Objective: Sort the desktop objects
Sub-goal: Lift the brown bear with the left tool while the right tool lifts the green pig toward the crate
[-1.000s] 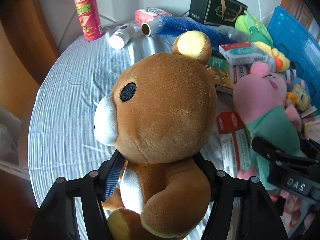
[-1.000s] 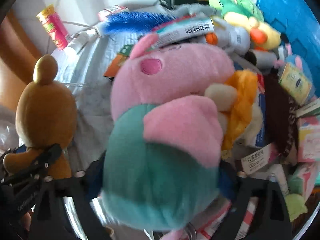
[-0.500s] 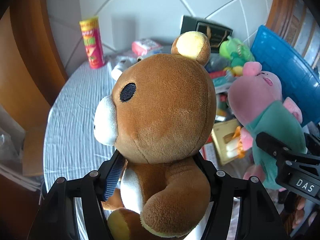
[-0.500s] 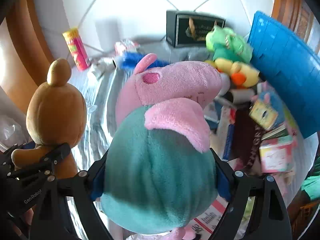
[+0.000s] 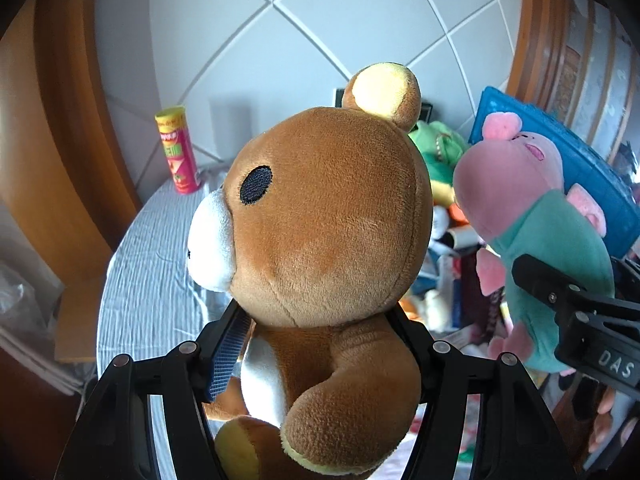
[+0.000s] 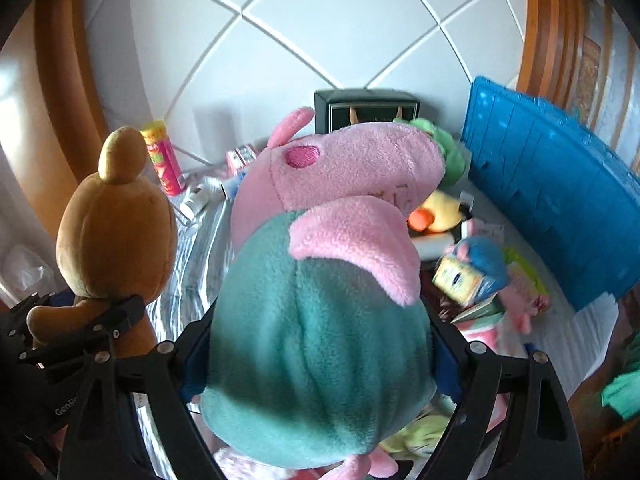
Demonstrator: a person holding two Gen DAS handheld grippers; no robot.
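2 plush toys aloft: left hand-held gripper (image 5: 320, 344) pinches brown bear (image 5: 328, 220); right hand-held gripper (image 6: 320, 344) pinches pink pig (image 6: 320, 300).

Round table (image 5: 152, 280) in pale striped cloth, crisp can (image 5: 178, 150), cluttered toys (image 6: 472, 276)

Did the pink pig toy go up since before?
Yes. The pink pig rose in the right gripper: the clutter once level with it now lies lower, by the blue crate.

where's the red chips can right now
The red chips can stands upright at the far left of the table by the tiled wall, left of the brown bear; the right wrist view shows a white bottle beside it.
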